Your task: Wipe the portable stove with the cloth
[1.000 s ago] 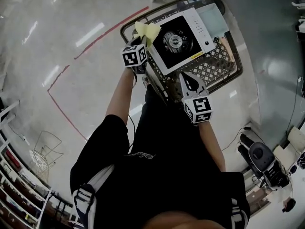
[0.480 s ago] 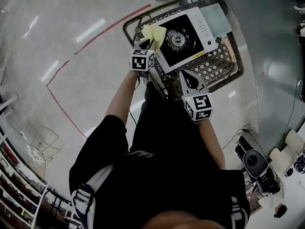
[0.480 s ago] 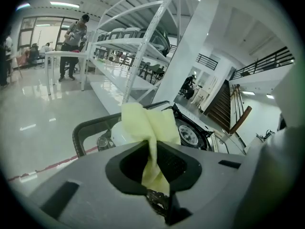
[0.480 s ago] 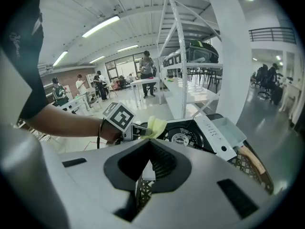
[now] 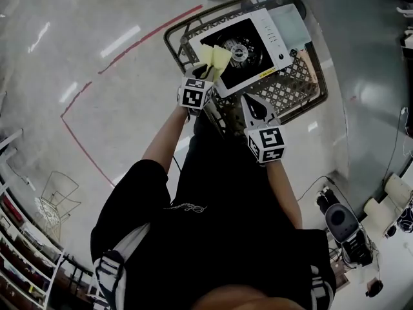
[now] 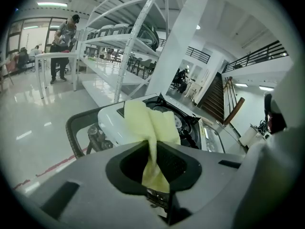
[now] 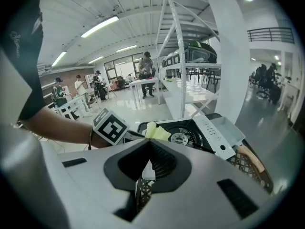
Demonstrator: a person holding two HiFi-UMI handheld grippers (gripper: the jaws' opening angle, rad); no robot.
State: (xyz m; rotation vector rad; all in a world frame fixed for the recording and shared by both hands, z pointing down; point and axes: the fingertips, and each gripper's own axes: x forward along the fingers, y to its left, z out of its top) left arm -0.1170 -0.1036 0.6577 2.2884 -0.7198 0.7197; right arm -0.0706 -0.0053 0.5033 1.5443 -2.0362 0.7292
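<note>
Left gripper (image 5: 205,76) pinches the yellow cloth (image 5: 217,57), whose loose end hangs just ahead over the portable stove (image 5: 261,41), beside its burner (image 5: 239,51). Wiping well likely means pressing the cloth flat and skirting the burner. Right gripper (image 5: 256,107) is closed near the basket (image 5: 290,86). The stove's yellow label is unreadable.

The glossy pale floor (image 5: 77,108) carries a red line (image 5: 148,41) and the glare of strip lights (image 7: 100,26) on the ceiling. Tall white shelving (image 6: 119,46) stands beside a broad white column (image 6: 183,46). A staircase (image 6: 217,101) rises behind it, and a railed balcony (image 7: 271,35) runs higher up. Further back, people (image 7: 147,68) stand at white tables (image 7: 143,82).
</note>
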